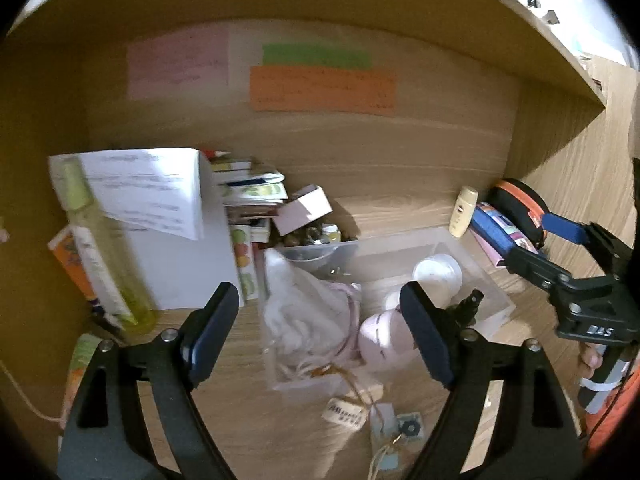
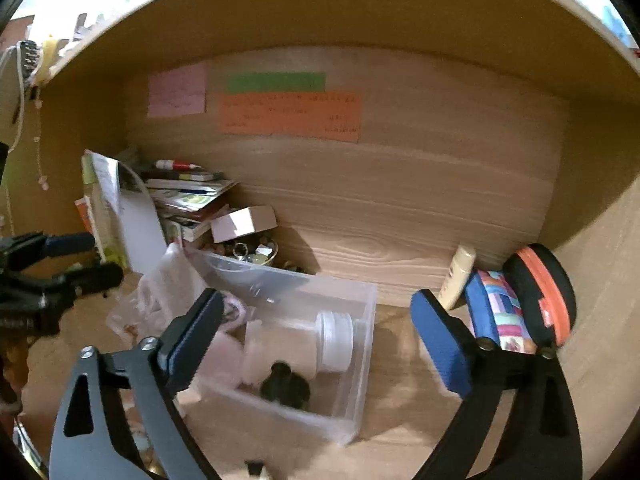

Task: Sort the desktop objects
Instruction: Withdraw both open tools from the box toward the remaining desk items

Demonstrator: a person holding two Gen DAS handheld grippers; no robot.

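Note:
A clear plastic bin [image 2: 360, 344] stands on the wooden desk in a cubby. It holds a white jar [image 2: 336, 340], a small black spray bottle [image 2: 286, 388] and pale pink items. In the left wrist view the bin [image 1: 492, 280] also holds a plastic bag of white things [image 1: 304, 316] and a pink round object [image 1: 382, 340]. My left gripper [image 1: 320, 336] is open and empty above the bin's left part. My right gripper [image 2: 316, 344] is open and empty above the bin. The right gripper also shows at the right in the left wrist view [image 1: 560, 252].
A yellow-green spray bottle [image 1: 100, 248], a white box [image 1: 176, 240] and stacked booklets [image 2: 188, 196] crowd the left. A bowl of small trinkets [image 2: 252, 250] sits behind the bin. A cream tube [image 2: 458, 276], a blue patterned pouch [image 2: 500, 308] and a black-orange case [image 2: 544, 292] stand at right. Tags [image 1: 348, 414] lie in front.

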